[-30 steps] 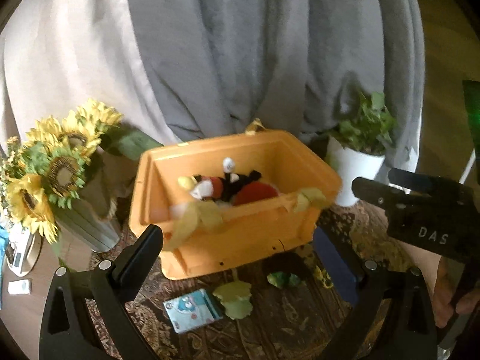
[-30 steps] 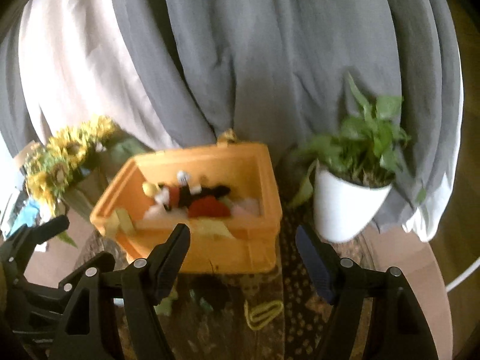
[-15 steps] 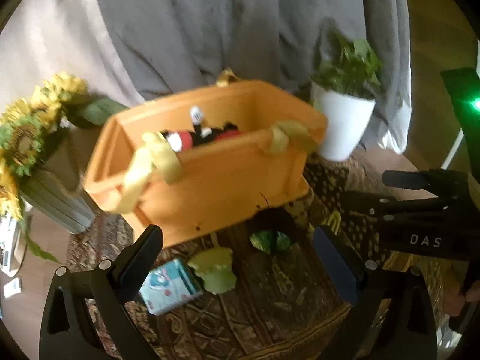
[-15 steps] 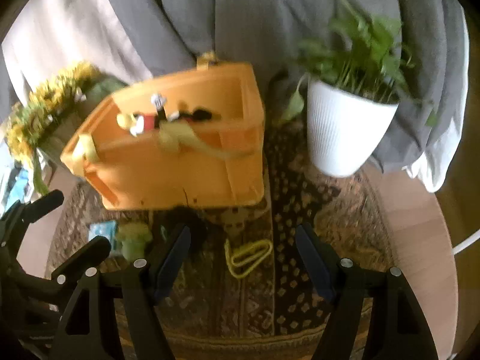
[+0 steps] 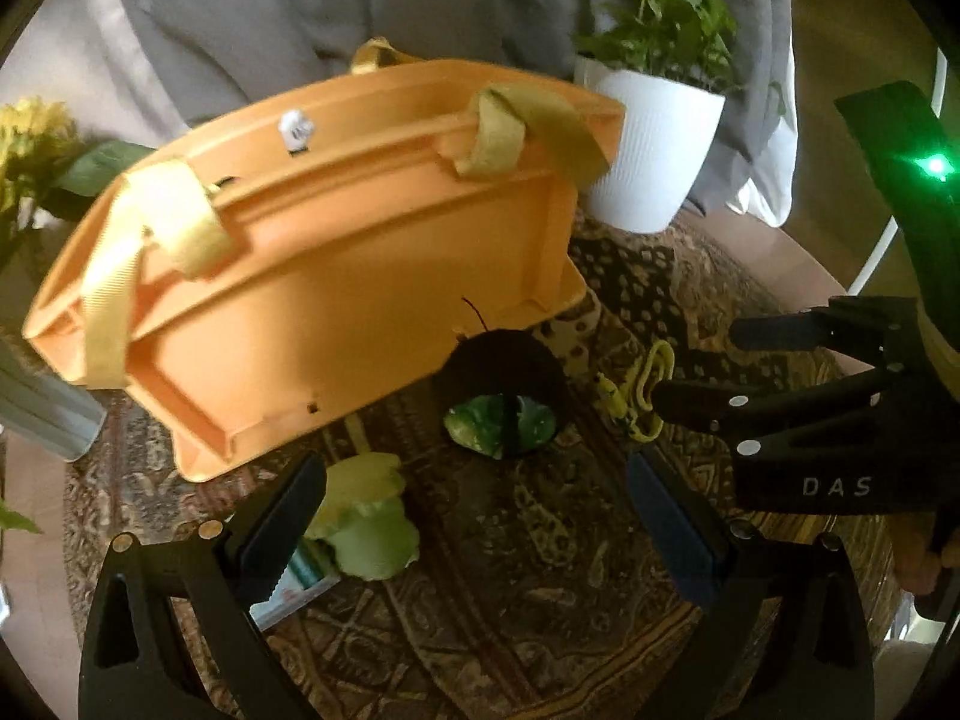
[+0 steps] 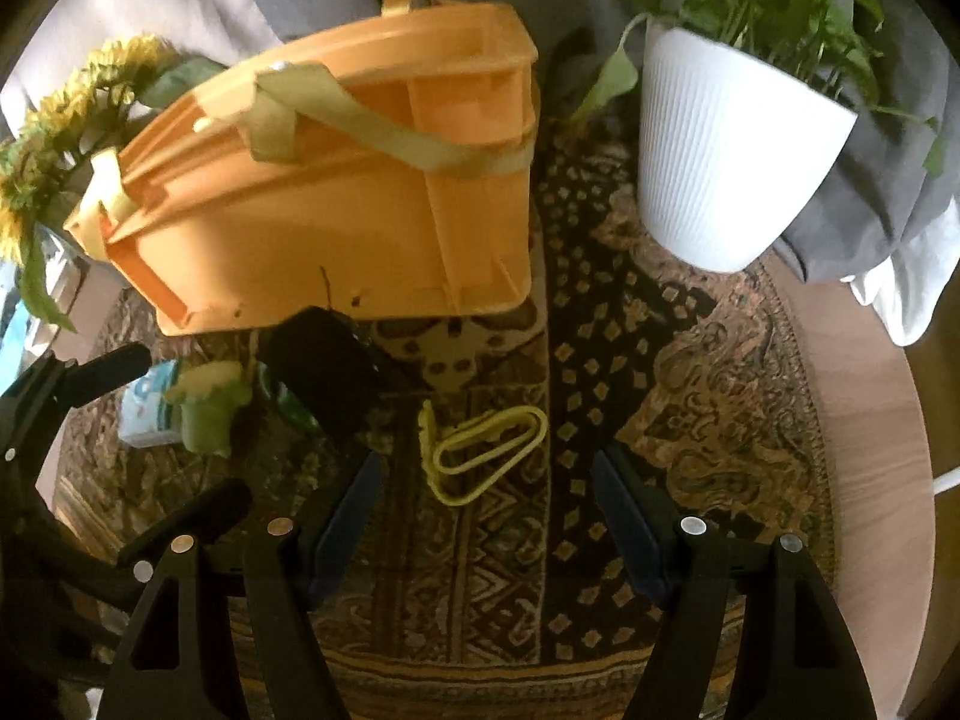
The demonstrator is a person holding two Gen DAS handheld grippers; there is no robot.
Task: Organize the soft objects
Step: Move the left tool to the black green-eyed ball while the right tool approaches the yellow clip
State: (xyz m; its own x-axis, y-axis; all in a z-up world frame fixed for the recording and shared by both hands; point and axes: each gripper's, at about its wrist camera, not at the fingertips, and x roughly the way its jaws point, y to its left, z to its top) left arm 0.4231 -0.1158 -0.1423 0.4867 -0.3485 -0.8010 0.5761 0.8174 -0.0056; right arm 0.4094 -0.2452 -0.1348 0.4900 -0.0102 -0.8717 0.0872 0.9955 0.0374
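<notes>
Both the left gripper [image 5: 474,516] and right gripper [image 6: 486,522] hover with jaws spread and empty above the rug [image 6: 690,420], apparently lining up on loose soft pieces, the green plush [image 5: 366,516] and yellow cord [image 6: 480,450], beside the orange bin [image 5: 336,300].

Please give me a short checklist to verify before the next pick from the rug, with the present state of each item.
1. Left gripper open and empty: ok.
2. Right gripper open and empty: ok.
3. Yellow-green cord lies free on the rug, ahead of the right gripper: ok.
4. Light green soft toy is near the left finger, partly over a small box: ok to reach.
5. Black and green toy is clear of the orange basket: cannot tell, they look very close.
6. Room left inside the basket: cannot tell.
</notes>
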